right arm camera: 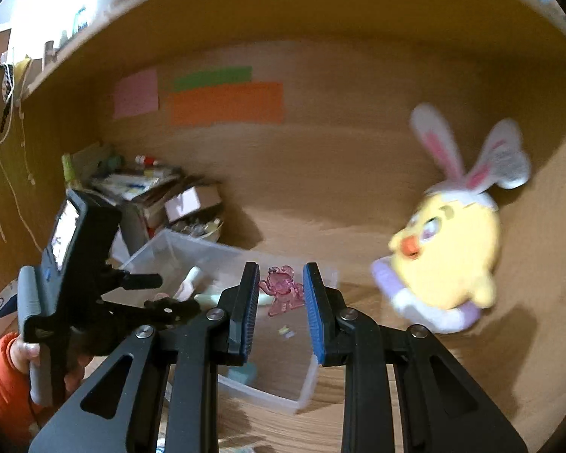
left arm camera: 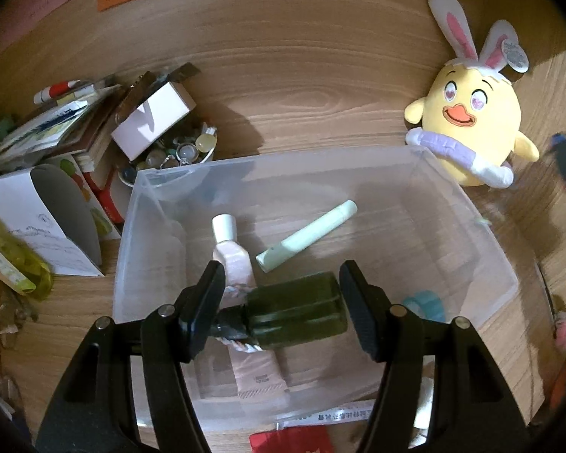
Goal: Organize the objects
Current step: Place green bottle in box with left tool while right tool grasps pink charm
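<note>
Here the left claw (left arm camera: 281, 302) hangs above the clear bin (left arm camera: 471, 204), spread wide, with a dark green bottle (left arm camera: 298, 311) lying between its fingers; whether they touch it I cannot tell. Beyond its tips lie a pink tube (left arm camera: 232, 256) and a pale green stick (left arm camera: 307, 234). The right claw (right arm camera: 279, 302) gapes open, a pink clip (right arm camera: 283, 288) past it.

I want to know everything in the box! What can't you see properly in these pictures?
- Green bottle, left view: its cap end is hidden behind the left hand-held gripper, and whether the fingers touch it is unclear.
- Pink tube, left view: the bottle covers its middle.
- Blue ring, left view: blurred through the bin wall.
- Pink clip, right view: between the right hand-held gripper fingers, grip unclear.
- Chick toy, right view: motion-blurred.
</note>
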A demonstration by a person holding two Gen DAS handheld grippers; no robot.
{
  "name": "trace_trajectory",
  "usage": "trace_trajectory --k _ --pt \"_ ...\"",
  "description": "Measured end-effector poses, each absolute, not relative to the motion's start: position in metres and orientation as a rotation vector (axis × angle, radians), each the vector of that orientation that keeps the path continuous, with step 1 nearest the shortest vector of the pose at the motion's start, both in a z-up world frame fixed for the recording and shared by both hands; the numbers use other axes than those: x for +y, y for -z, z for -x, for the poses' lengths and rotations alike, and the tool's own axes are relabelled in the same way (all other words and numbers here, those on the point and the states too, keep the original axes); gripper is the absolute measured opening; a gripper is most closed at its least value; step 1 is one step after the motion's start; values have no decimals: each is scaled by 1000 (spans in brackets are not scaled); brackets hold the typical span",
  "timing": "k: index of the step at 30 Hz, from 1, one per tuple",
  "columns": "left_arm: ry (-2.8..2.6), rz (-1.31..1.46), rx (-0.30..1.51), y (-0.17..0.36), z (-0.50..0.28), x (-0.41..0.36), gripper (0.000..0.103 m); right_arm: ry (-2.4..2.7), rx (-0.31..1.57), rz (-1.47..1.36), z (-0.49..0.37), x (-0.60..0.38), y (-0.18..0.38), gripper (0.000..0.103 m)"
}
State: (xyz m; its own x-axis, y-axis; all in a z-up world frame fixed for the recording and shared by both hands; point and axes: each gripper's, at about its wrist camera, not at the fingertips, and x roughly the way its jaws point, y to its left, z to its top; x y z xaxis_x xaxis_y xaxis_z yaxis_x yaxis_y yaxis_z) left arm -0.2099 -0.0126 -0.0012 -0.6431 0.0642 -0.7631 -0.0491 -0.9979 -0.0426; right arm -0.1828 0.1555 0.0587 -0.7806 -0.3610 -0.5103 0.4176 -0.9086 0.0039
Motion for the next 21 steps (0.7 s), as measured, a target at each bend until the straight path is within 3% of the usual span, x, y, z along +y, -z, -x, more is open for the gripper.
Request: trace_trajectory --k 11,21 --pt "-2803 1195 -100 -18 187 -22 72 2480 200 -971 226 119 -4 22" --pt "-2859 1100 -85 -33 149 -26 91 2398 240 -1111 234 110 21 22"
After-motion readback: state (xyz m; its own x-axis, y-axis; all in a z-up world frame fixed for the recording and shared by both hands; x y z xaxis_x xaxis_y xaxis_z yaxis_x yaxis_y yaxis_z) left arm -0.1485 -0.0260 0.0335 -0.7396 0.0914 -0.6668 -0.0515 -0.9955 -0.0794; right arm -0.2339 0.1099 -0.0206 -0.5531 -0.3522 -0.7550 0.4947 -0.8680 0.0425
